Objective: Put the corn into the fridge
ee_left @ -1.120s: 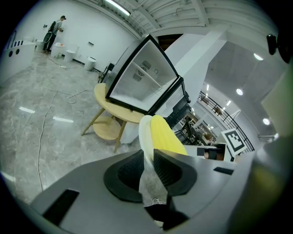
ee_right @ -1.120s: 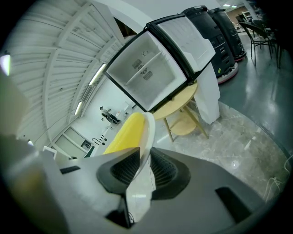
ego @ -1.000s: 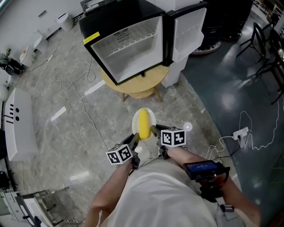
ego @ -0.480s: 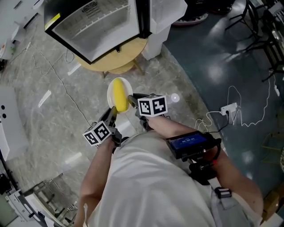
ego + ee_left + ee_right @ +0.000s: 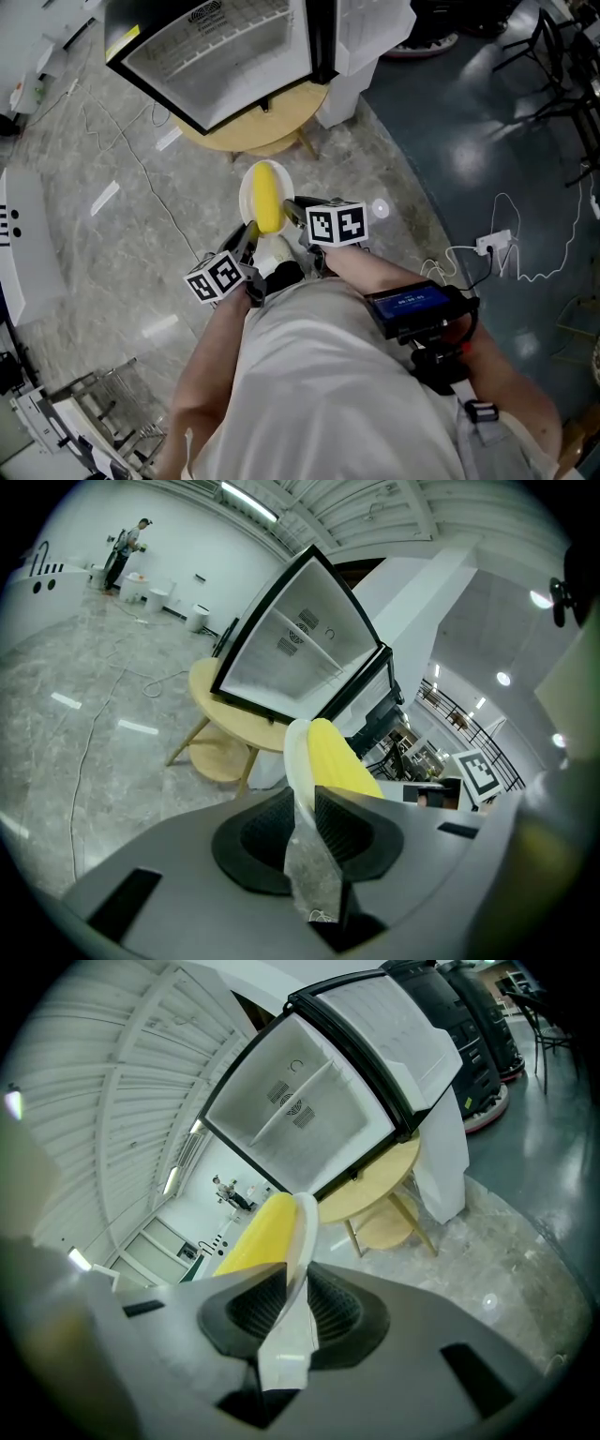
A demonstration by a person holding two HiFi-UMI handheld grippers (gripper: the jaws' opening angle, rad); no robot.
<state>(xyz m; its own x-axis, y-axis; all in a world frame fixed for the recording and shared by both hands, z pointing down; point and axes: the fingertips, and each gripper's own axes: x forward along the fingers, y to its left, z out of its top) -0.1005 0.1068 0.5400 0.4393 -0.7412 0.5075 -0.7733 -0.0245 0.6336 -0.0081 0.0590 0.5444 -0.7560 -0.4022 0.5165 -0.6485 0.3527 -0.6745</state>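
Jaws of the left gripper [image 5: 305,803] are clamped on the rim of a white plate [image 5: 246,192], pads pressing on both faces of its edge. The right gripper [image 5: 291,1288] pinches the same plate at the opposite side of its rim, jaws closed on it likewise. Both tools point forward and somewhat down, with the plate carried between them in the air over the grey floor [image 5: 122,244]. Yellow corn [image 5: 268,197] lies on the plate, its length running away from the person toward the fridge [image 5: 225,56]. The fridge stands ahead on a round wooden table [image 5: 272,127], well apart from the plate. Its door [image 5: 370,28] is swung open to the right and its white inside with a wire shelf faces the person. A dark device [image 5: 412,305] with a lit screen sits on the right forearm.
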